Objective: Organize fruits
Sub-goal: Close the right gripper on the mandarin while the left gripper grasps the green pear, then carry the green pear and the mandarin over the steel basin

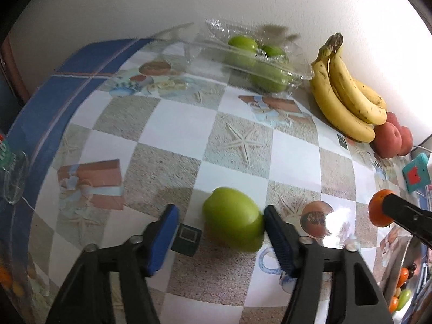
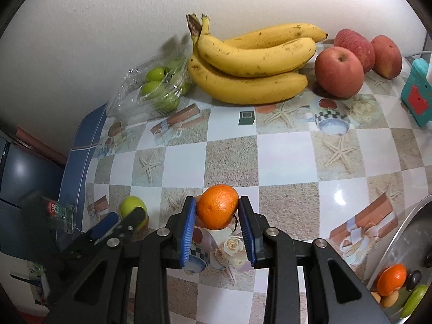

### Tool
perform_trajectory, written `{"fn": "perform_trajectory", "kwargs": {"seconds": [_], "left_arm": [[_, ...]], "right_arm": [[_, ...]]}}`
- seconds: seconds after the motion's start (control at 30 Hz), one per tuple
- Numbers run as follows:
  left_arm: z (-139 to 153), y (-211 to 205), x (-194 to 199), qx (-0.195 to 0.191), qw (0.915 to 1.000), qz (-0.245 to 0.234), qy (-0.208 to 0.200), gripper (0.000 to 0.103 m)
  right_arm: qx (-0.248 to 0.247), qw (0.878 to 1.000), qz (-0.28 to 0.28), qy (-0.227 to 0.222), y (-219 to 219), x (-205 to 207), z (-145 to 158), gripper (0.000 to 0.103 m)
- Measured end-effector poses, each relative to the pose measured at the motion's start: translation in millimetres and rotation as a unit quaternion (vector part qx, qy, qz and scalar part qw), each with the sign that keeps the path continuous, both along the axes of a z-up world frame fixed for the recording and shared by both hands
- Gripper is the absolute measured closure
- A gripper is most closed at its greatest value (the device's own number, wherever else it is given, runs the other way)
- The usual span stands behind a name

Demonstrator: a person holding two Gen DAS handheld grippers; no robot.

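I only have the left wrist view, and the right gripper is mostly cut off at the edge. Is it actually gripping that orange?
Observer: Yes. The right gripper has both pads against the orange.
Operator: I can't count the apples behind the bananas. How many?
Observer: Three apples, just right of the bananas, by the wall.

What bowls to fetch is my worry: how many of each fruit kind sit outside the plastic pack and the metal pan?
Bananas: 3 visible, one bunch
Red apples: 3
Orange: 1, gripped in the right gripper jaws
Loose green fruit: 1, between the open left gripper jaws
Total: 8
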State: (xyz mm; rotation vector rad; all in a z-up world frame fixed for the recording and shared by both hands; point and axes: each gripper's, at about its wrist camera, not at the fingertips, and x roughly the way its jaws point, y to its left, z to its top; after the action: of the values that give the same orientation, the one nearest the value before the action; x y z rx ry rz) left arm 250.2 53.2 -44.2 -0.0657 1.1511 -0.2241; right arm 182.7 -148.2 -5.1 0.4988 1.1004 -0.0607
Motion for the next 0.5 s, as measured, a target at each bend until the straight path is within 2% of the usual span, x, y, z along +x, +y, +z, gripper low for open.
{"fn": "perform_trajectory", "kwargs": {"seconds": [0.1, 0.5], "left_arm": [[-2.3, -2.2, -0.1, -0.016, 0.9998, -0.008, 0.007, 0.052], [4.7, -9.9, -6.6, 0.030, 0.9996, -0.004, 0.000, 0.053]], "right_arm": [[-0.002, 1.000, -0.001, -0.003, -2.7, -1.9, 4.1, 0.070], [0.005, 1.000, -0.011, -0.003, -7.6, -10.2, 3.6, 0.070]]}}
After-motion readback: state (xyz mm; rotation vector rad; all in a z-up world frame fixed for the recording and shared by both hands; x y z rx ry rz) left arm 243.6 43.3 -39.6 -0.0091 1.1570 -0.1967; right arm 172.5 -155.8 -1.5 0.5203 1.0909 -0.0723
